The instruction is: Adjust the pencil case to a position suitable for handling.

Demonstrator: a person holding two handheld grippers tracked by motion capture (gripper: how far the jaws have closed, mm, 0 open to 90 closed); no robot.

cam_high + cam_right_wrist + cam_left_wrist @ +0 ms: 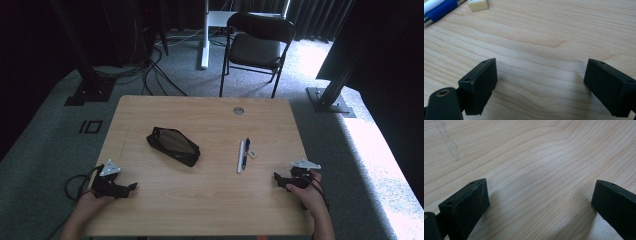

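Both hands sit at the near edge of the tabletop (210, 200), each holding black tongs. Left tongs (131, 187) rest at the near left, jaws spread wide with bare wood grain between them in the left gripper view (540, 202). Right tongs (276, 178) rest at the near right, jaws likewise wide apart and holding nothing (540, 82). Grey three-cornered plates sit on top of both.

Black pencil case (173, 146) lies left of centre, set diagonally, well apart from both tongs. White pen (241, 156) and blue pen (246, 153) lie side by side right of centre, running near to far. Small cream eraser (253, 154) sits just beside the blue pen, on its right. In the right gripper view the blue pen (441, 9) and eraser (477, 5) appear at the far left corner.

Round grommet (238, 110) marks the far edge. Folding chair (256, 47) stands beyond the tabletop on grey carpet.
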